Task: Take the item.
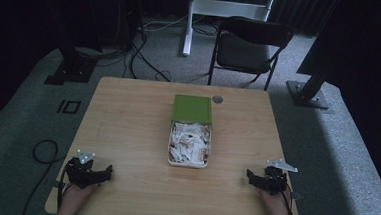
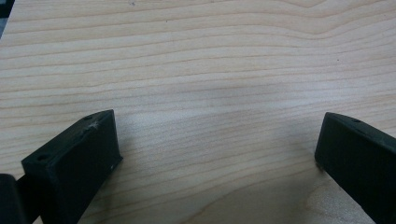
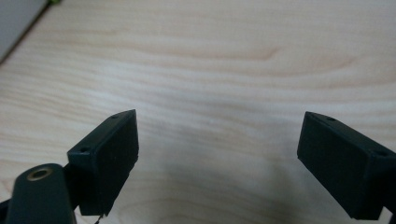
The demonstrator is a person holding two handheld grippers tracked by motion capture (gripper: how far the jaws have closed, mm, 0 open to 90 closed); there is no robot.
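A white box (image 1: 188,163) with its green lid (image 1: 192,108) flipped back sits mid-table, heaped with white and brown paper packets (image 1: 189,141). My left gripper (image 1: 105,172) rests near the table's front left corner, held by a hand. In the left gripper view it (image 2: 217,140) is open, with bare wood between its jaws. At the front right my right gripper (image 1: 250,175) lies in the other hand. The right gripper view shows it (image 3: 219,135) open too, nothing between the jaws.
The wooden table (image 1: 127,118) has a small round metal disc (image 1: 217,99) near its far edge. A black folding chair (image 1: 250,46) stands beyond the table. Cables (image 1: 43,151) trail on the grey carpet at the left, and dark stands flank both sides.
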